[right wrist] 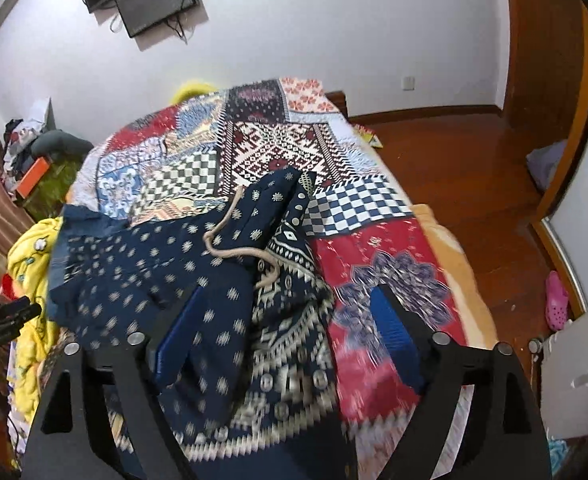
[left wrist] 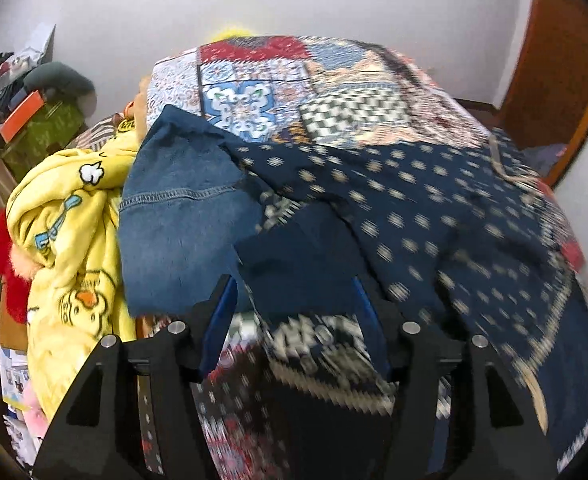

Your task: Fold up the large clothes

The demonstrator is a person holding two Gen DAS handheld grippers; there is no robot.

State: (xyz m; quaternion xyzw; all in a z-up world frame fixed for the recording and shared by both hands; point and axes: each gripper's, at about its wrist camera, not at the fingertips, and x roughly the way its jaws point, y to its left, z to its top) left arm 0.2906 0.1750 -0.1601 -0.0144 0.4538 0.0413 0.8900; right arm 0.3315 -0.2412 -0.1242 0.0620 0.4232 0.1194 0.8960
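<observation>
A large navy garment (left wrist: 433, 216) with cream dots and a cream geometric border lies crumpled on the patchwork bedspread (left wrist: 278, 80). In the right wrist view the same garment (right wrist: 142, 264) shows a beige drawstring (right wrist: 230, 240) across its top. My left gripper (left wrist: 294, 316) stands open low over the garment; a dark navy fold lies between its blue pads (left wrist: 218, 320) without being pinched. My right gripper (right wrist: 290, 332) is open wide above the garment's patterned border, its right finger over the red patch of the bedspread (right wrist: 373, 248).
A blue denim piece (left wrist: 182, 220) lies left of the garment, beside a yellow duck-print blanket (left wrist: 70, 240). Clutter and a green box (left wrist: 46, 132) stand at the far left. The bed's right edge drops to a wooden floor (right wrist: 473, 168). A pink shoe (right wrist: 555, 300) lies there.
</observation>
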